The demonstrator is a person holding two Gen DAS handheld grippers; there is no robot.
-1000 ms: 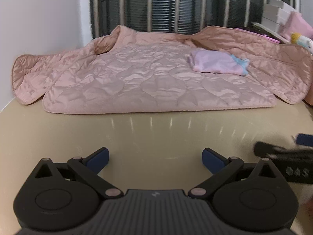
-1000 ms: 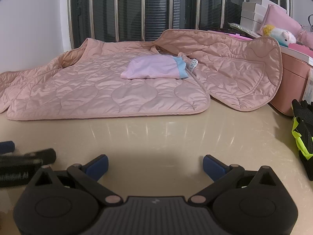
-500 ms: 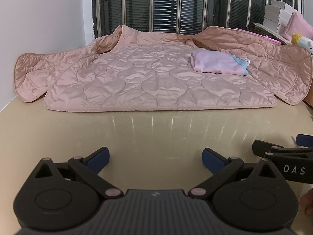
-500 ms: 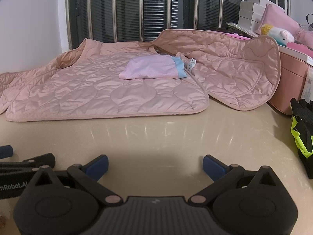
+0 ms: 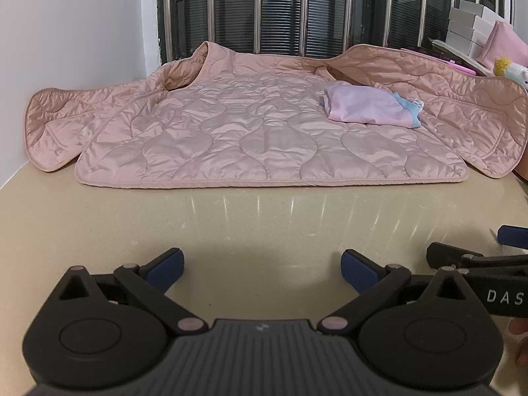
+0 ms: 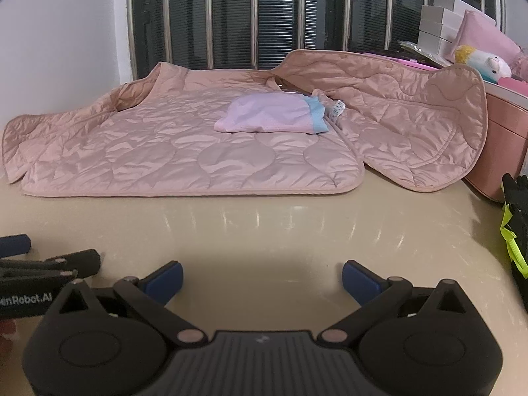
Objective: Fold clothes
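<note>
A pink quilted jacket (image 5: 257, 132) (image 6: 184, 151) lies spread open at the back of the beige table (image 5: 264, 224) (image 6: 264, 227). Its right front panel (image 6: 412, 125) leans up against a pink box. A small folded lilac garment with a light blue edge (image 5: 366, 107) (image 6: 274, 114) rests on the jacket. My left gripper (image 5: 262, 265) hovers open over bare table, well short of the jacket hem. My right gripper (image 6: 262, 279) is open too, beside it and equally far back. Each view shows the other gripper at its edge.
A pink box (image 6: 501, 151) with a plush toy (image 6: 481, 62) and stacked white boxes (image 6: 442, 29) stands at the right. A black and neon-yellow glove (image 6: 514, 231) lies at the table's right edge. A white wall (image 5: 66, 33) and a barred window (image 5: 297, 10) close the left and back.
Both grippers have steadied after slight motion; the views tilted up a little. Both stay open, and the clothes have not moved.
</note>
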